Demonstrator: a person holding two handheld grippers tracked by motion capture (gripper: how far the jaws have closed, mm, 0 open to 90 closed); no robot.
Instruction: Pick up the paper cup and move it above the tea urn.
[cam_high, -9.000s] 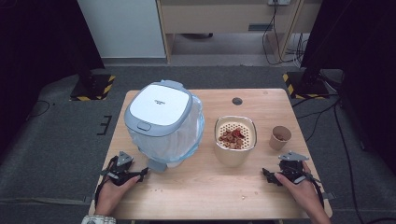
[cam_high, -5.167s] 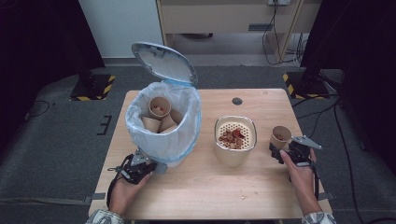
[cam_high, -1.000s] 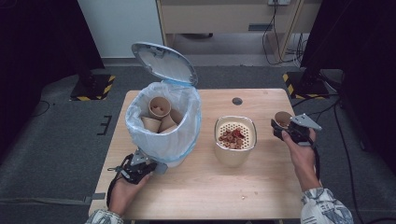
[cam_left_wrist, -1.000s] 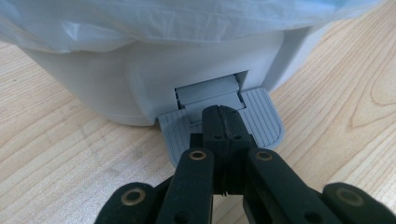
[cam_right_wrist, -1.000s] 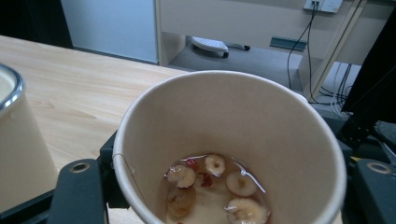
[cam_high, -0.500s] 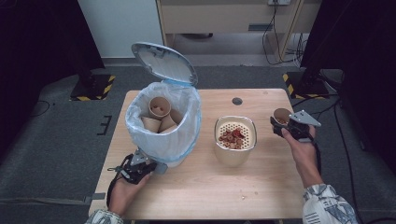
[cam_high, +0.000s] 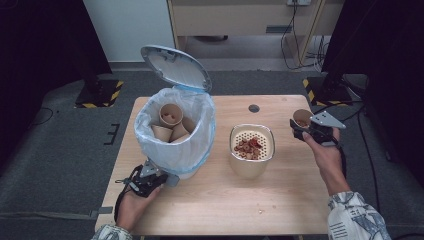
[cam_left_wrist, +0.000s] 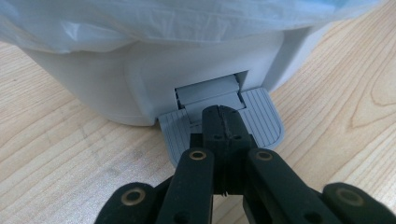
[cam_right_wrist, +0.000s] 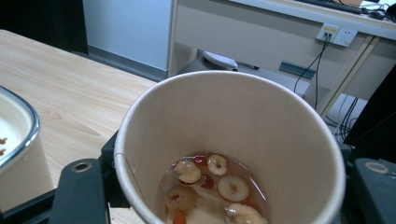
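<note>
1. We are seeing the person's right hand (cam_high: 325, 150) reaching forward at the right edge of the wooden table (cam_high: 280, 200), with the forearm coming in from the lower right in a patterned sleeve (cam_high: 357, 220).
2. The right gripper (cam_high: 306, 126) is being held above the table edge, and its jaws are closing around a paper cup (cam_high: 302, 118), one jaw at each side of the cup wall.
3. In the right gripper view we are looking into this paper cup (cam_right_wrist: 229, 144): it is standing upright, it is beige, and at its bottom a little liquid with round pale slices and small red pieces is lying.
4. The left hand (cam_high: 131, 205) is resting low at the near left side of the table, holding the left gripper (cam_high: 150, 176) just in front of the white bin (cam_high: 175, 135).
5. In the left gripper view the jaws of the left gripper (cam_left_wrist: 223, 122) are pressed together with nothing between them, and their tip is lying on the grey ribbed pedal (cam_left_wrist: 259, 116) at the foot of the bin.
6. The bin lid (cam_high: 175, 67) is standing open, and inside the bag several used paper cups (cam_high: 172, 122) are lying.
7. Between the bin and the held cup a cream container with a perforated insert (cam_high: 251, 150) is standing, with reddish pieces on the insert.
</note>
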